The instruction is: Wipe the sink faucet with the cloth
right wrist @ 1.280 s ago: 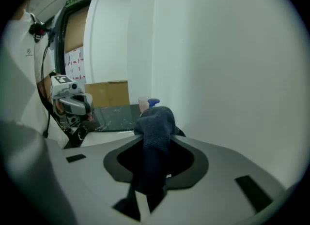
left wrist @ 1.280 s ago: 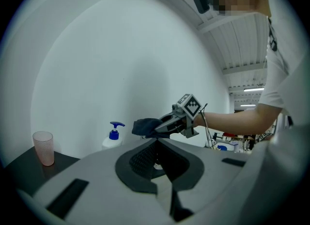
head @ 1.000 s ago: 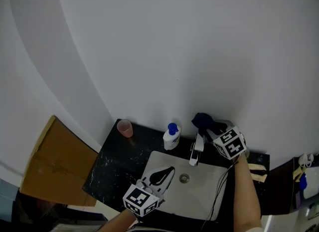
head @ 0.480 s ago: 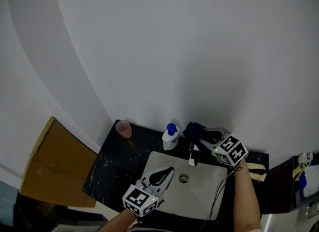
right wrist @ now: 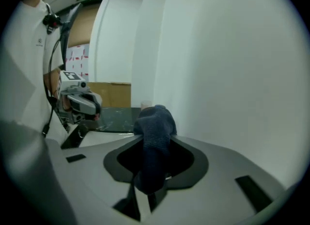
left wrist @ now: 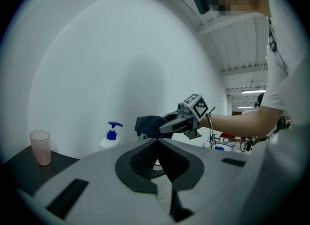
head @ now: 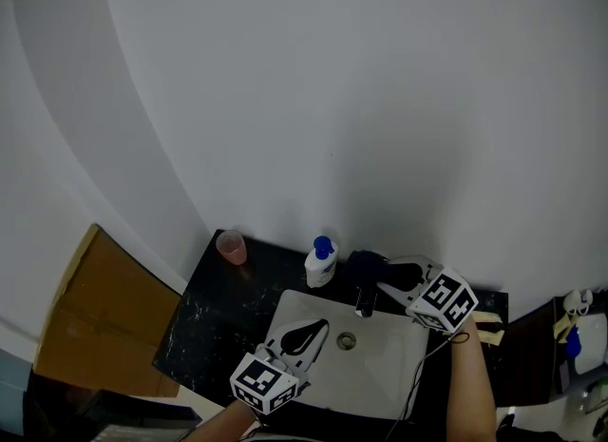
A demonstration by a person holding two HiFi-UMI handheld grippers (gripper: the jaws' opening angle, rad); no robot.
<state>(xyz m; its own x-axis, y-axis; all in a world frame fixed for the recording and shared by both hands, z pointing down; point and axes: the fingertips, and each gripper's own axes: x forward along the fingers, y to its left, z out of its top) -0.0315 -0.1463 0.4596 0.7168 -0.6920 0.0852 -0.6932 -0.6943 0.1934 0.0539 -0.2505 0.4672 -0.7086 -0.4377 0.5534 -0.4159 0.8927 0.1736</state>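
Beside the sink (head: pixel 375 378) stand a cup (head: pixel 231 246) and soap bottle (head: pixel 320 263).

A rough, knitted-looking dark cloth (right wrist: pixel 156 125) is seen; the black tabletop (head: pixel 204 312) is veined and glossy, the sink (head: pixel 378 381) smooth white.

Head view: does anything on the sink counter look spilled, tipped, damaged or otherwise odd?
Nothing stands out. The pink cup and soap bottle stand upright at the back of the black counter, no spill shows, and the right claw grips the dark cloth by the faucet.
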